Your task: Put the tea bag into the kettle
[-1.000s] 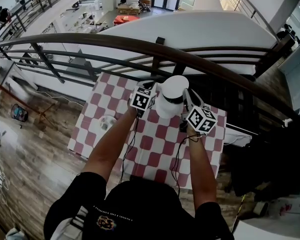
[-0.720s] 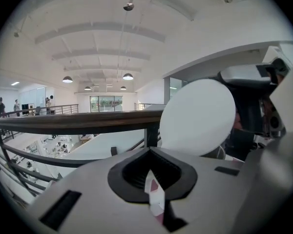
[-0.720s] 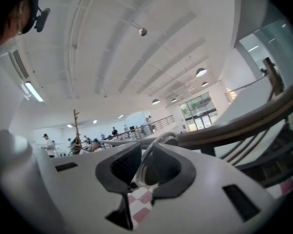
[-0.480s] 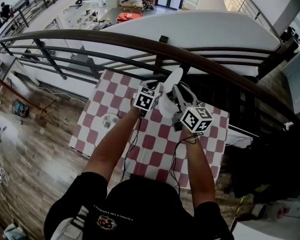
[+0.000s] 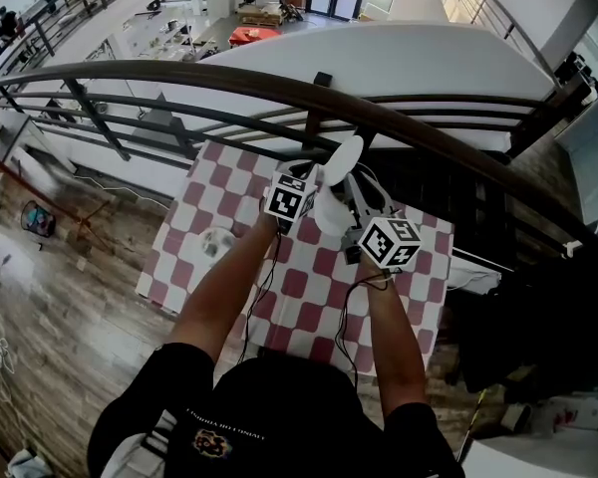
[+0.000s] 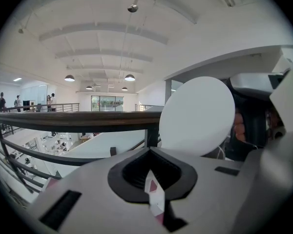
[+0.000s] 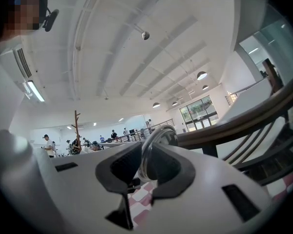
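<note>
Holding the lid (image 5: 345, 157) up and tilted away with the right gripper (image 7: 145, 172), I am leaving the mouth of the kettle (image 5: 329, 212) free. The jaws of this gripper are clamping on a shiny round part of the lid, and they are standing partly apart because that part is thick. The left gripper (image 5: 305, 174) is waiting just beside the kettle and pointing a little downward, so that the way to the opening is short. Its jaws are pressing almost together on the tea bag (image 6: 155, 199), or so I am judging, because it is showing only as a thin white and pink slip. The kettle is standing on the checked table (image 5: 309, 302), near the railing (image 5: 179, 76). I am judging that the bag is not yet inside.
</note>
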